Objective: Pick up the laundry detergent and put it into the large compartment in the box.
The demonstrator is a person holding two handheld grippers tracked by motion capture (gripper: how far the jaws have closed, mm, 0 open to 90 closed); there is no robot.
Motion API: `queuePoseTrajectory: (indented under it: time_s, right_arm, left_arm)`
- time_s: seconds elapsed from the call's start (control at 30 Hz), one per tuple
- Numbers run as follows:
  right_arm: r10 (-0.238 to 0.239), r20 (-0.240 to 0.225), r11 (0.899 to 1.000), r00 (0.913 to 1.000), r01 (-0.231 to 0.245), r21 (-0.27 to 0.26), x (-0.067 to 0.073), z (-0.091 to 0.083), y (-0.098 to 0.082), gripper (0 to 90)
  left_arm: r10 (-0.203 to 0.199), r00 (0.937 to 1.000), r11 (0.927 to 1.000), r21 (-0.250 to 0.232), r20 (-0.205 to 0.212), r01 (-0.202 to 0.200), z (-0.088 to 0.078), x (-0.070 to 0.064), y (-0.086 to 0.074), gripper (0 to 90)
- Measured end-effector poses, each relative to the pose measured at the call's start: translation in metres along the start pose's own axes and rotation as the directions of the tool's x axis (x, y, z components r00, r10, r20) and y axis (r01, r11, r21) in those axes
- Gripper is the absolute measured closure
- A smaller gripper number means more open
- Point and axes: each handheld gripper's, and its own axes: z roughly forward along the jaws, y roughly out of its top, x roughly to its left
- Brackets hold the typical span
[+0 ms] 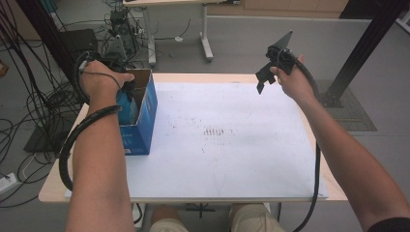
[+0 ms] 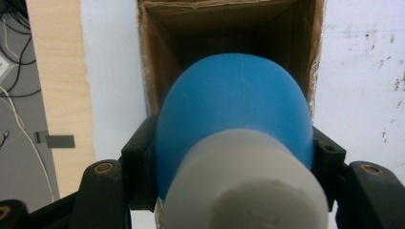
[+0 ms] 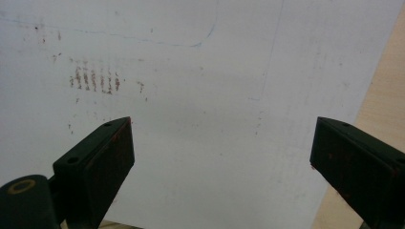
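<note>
Nearest to you, in the left gripper view, your left gripper (image 2: 234, 157) holds a blue bottle (image 2: 234, 109) with a white cap (image 2: 246, 186). The cap end points toward the camera, at 6 o'clock in that view, and the blue body runs away toward 12 o'clock. The two black fingers (image 2: 139, 162) press on the blue shoulder of the bottle, one at 9 o'clock and one at 3 o'clock of it, just behind the cap. So these fingers are closed on the bottle and the bottle sits between them, touching both.

A little farther, the round end of the bottle is over the open mouth of a cardboard box (image 2: 157, 57), brown inside. The bottle hides the lower part of the opening; whether its far end touches the floor of the box, I cannot tell.

In the high view, your left hand (image 1: 104, 77) is at the top of this box (image 1: 142, 121), which is blue outside and stands at 9 o'clock on the bench (image 1: 227, 159), on a white sheet (image 1: 232, 145).

Your right gripper (image 1: 267, 77) is held above the far right part of the bench, at about 1 o'clock, well apart from the box. In the right gripper view its fingers (image 3: 98, 157) stand wide, with only the white sheet (image 3: 205, 119) between them. Faint brown marks (image 3: 93, 80) lie on the sheet at 11 o'clock.
</note>
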Motion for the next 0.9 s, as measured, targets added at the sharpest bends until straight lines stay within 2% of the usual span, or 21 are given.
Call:
queuePoseTrajectory:
  time_s: [0.6,0.9]
  right_arm:
    - [0.004,0.000,1.000,1.0000,-0.004,0.014,-0.002,0.010,0.003,7.5]
    - [0.004,-0.002,1.000,1.0000,-0.004,0.015,-0.002,0.011,0.004,7.6]
  left_arm:
    - [0.028,0.9996,0.9996,-0.001,-0.007,-0.028,0.032,-0.010,-0.001,37.6]
    - [0.053,0.9984,0.9986,0.009,-0.022,-0.052,0.040,-0.014,-0.001,37.6]
